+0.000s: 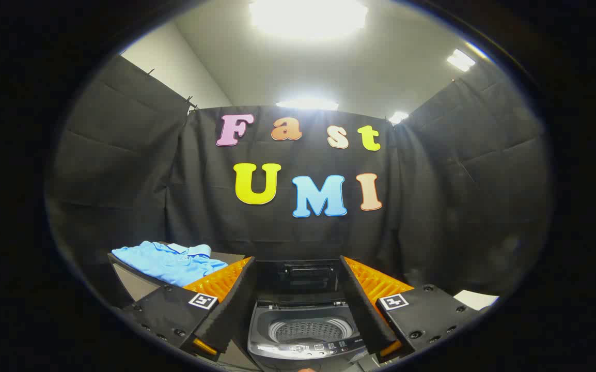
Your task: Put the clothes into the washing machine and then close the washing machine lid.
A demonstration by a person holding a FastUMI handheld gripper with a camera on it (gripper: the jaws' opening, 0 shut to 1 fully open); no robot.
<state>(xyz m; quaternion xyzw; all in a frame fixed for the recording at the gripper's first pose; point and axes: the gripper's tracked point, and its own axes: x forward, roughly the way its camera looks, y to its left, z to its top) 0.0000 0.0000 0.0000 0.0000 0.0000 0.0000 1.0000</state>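
1. Gripper view: the claw (298, 310) is wide and holds nothing; the small washing machine (306, 336) with raised lid (306, 274) stands between its fingers.
2. The blue shirt (171, 261) lies folded on the counter (132, 284), beyond the left finger.
3. I judge: turn toward the shirt, pinch a thick fold.

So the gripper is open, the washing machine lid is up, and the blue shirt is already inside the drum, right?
Not quite. In the gripper view the blue shirt lies folded on the surface left of the washing machine, not in its drum. The rest holds: the gripper is open and the lid is up.
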